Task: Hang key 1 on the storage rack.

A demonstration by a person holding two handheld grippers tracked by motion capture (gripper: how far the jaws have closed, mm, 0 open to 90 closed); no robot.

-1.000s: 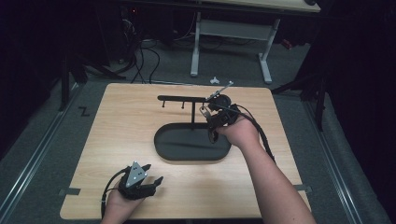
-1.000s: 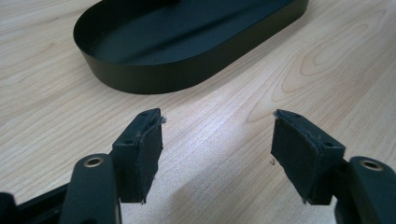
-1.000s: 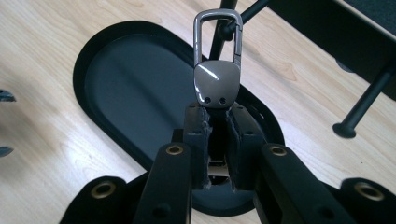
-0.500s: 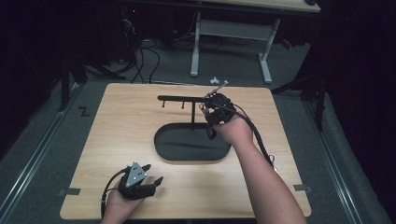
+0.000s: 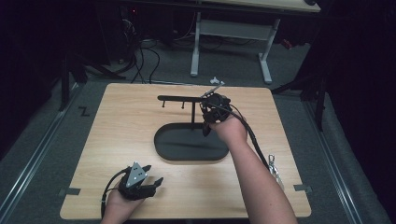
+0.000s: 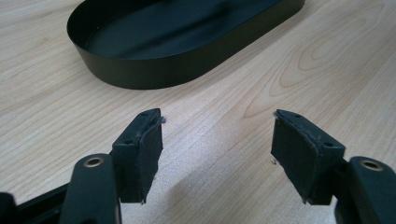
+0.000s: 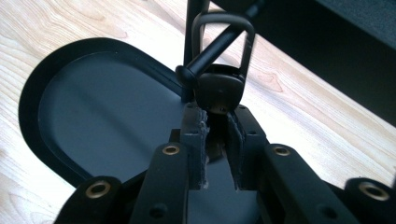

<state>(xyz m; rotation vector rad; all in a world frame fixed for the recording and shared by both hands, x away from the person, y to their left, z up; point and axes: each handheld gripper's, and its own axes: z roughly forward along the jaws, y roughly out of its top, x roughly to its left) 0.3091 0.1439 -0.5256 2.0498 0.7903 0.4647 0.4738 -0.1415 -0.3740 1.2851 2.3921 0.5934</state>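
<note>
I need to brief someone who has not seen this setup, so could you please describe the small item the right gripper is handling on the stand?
On the wooden table stands a black oval tray with an upright post and a crossbar. At the bar's right end, the right gripper holds a small black fob with a rounded metal loop. Unlike the bar's short pegs, its loop is threaded over the bar's end.

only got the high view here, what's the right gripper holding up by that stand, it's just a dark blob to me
observer: the right gripper pinches a small black tab with a wire loop on top, between its pads
operator: is the loop on the bar
observer: looks so, the stand's bar runs through the loop, its knobbed end poking out
operator: left gripper open or shut
observer: the left gripper is open, nothing between its pads, low over bare table short of the tray
</note>
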